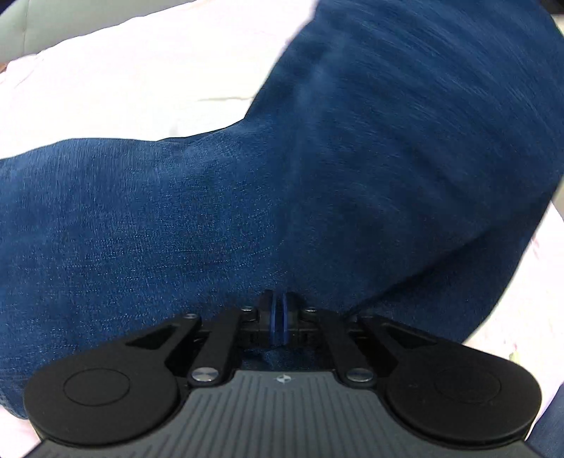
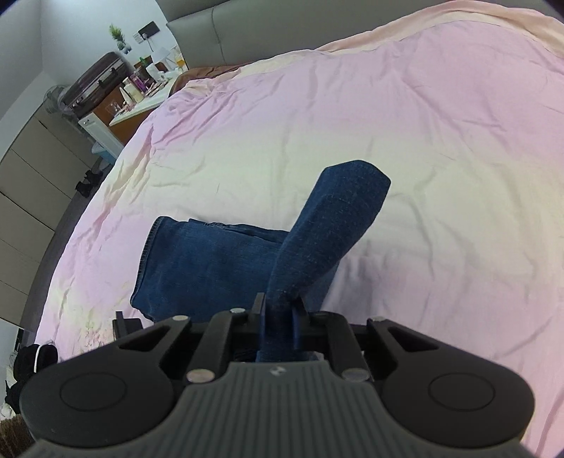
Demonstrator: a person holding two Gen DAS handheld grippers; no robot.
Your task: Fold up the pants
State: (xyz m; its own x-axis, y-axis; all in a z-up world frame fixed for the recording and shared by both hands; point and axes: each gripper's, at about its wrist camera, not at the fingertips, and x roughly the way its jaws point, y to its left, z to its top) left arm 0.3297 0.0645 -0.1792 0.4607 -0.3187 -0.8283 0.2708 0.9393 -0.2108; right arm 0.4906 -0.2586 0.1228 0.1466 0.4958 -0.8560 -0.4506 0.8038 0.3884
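Observation:
Dark blue denim pants [image 2: 211, 267] lie on a pink bedsheet [image 2: 423, 141]. My right gripper [image 2: 280, 310] is shut on a bunched fold of the pants, and a lifted part [image 2: 338, 218] stands up from it; the hem end [image 2: 151, 246] lies flat to the left. In the left wrist view the pants [image 1: 317, 176] fill most of the frame, close up and blurred. My left gripper [image 1: 280, 317] has its blue pads pressed together low over the denim; I cannot tell whether cloth is pinched between them.
The bed's grey headboard [image 2: 218, 31] is at the back. Left of the bed stand a cluttered side table [image 2: 141, 95], a dark suitcase [image 2: 95, 81] and beige cabinets [image 2: 31, 183]. Dark clothes [image 2: 28, 359] lie on the floor at lower left.

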